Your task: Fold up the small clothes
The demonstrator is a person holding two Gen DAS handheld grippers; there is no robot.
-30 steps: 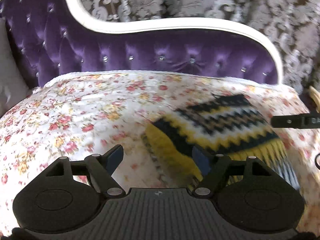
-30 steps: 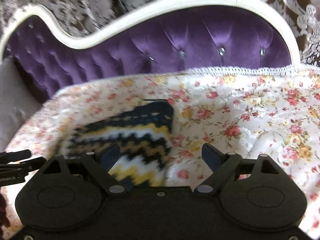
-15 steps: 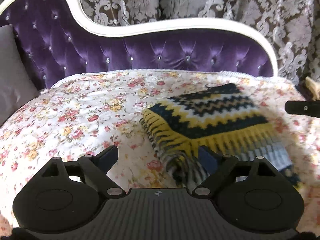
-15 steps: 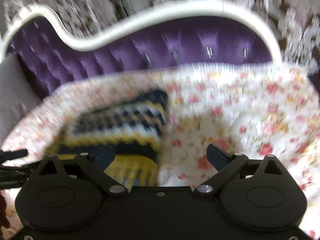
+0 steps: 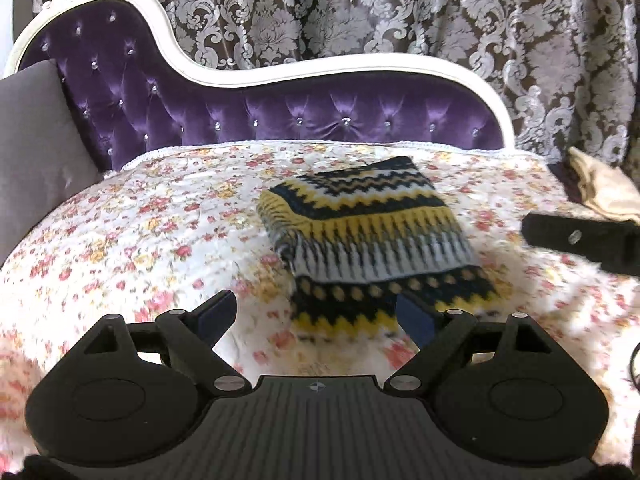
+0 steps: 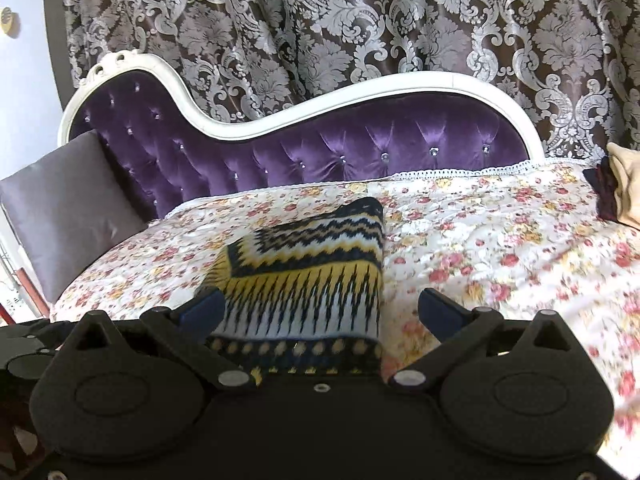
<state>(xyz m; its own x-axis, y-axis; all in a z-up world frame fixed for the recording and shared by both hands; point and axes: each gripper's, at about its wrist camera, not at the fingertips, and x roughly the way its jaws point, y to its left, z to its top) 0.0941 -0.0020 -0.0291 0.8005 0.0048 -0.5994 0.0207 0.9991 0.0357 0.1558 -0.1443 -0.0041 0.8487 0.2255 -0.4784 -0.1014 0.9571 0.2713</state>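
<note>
A small knitted garment [image 5: 372, 236] with yellow, navy and white zigzag bands lies folded into a rectangle on the floral cover of the sofa seat. It also shows in the right wrist view [image 6: 308, 280]. My left gripper [image 5: 316, 316] is open and empty, held just in front of the garment's near edge. My right gripper [image 6: 320, 312] is open and empty, with the garment's near edge between and below its fingers. The right gripper's black finger shows at the right edge of the left wrist view [image 5: 580, 240].
The floral cover [image 5: 160, 232] spans the seat. The purple tufted backrest [image 5: 280, 112] with a white frame rises behind. A grey cushion [image 6: 68, 208] leans at the left end. Beige and dark cloth [image 6: 620, 188] lies at the right end. A patterned curtain [image 6: 360, 20] hangs behind.
Both grippers have pulled back and up from the garment, so it looks smaller and farther. The garment lies still and folded. Both grippers stay open.
</note>
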